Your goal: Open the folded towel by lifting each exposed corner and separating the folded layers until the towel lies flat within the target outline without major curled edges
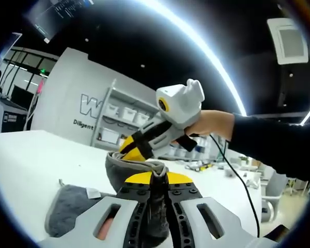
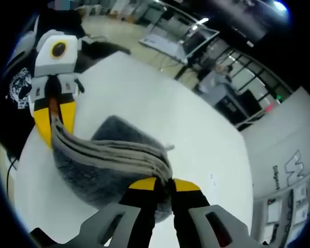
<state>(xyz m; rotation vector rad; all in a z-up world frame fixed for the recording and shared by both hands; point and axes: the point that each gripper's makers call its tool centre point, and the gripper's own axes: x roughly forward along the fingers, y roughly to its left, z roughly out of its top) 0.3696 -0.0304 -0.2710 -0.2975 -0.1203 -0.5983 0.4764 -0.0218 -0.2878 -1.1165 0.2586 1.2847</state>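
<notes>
Both grippers grasp the grey towel [image 2: 111,155]: left gripper [image 1: 157,181] and right gripper [image 2: 164,182] each have jaws clenched on an edge, stretching it above the white surface [image 2: 196,124]; unfolding is midway (layers bunched); next, spreading apart and lowering flat.

Black sleeve [image 1: 279,142]; yellow-tipped grey hand-held gripper [image 2: 165,187].

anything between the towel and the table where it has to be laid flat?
Nothing visible. Both claws, left and right, are shut on the grey towel, holding it stretched above the white table. The table surface below and around it looks bare.
</notes>
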